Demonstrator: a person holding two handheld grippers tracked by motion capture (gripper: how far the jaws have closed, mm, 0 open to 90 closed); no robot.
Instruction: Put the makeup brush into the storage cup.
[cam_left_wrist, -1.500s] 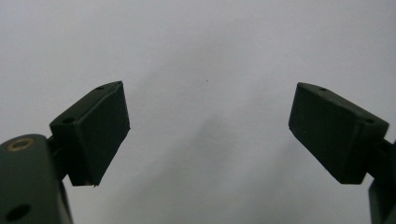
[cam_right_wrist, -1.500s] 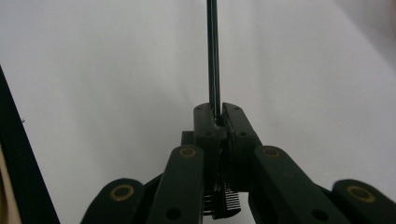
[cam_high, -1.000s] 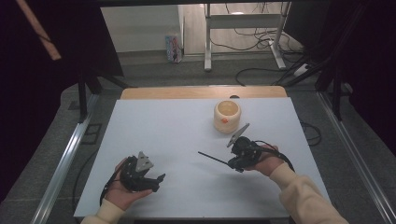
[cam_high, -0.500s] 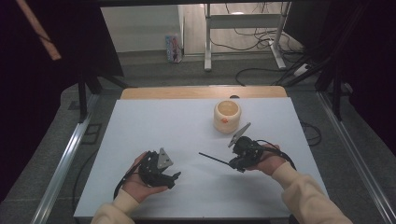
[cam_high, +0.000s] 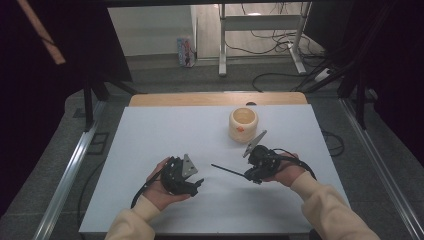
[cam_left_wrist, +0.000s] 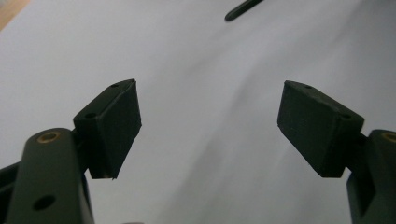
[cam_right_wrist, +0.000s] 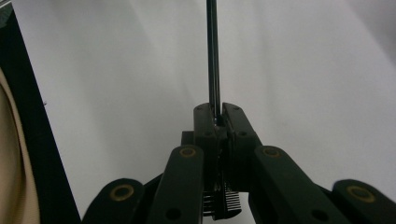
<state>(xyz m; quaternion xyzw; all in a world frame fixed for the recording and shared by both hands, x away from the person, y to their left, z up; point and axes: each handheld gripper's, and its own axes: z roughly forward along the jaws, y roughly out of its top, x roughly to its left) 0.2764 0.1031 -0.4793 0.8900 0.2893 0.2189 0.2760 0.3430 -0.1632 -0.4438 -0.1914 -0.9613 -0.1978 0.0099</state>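
We see white counter (cam_high: 150, 135), wood strip at far edge, grey floor, cables behind. Carton's (cam_high: 185, 51) print unreadable. Left claw (cam_left_wrist: 208, 126) open, closing, nothing between; right claw (cam_right_wrist: 217, 116) clamped on thin black comb (cam_right_wrist: 213, 56).

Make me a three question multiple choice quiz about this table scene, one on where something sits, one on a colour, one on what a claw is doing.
1. Where does the cup stand?
A. On the far part of the table, beyond the right claw
B. Between the left claw's jaws
C. On the floor

2. What colour is the rod in the right claw?
A. White
B. Black
C. Orange

3. How does the left claw stand?
A. Shut on the cup
B. Shut on the rod
C. Open, with nothing between the jaws

Answers: 1 A, the high view shows the cup on the white top farther off than the right claw. 2 B, the right gripper view shows a thin black rod clamped between the jaws. 3 C, the left gripper view shows the jaws apart over bare table; they have just been closing a little.
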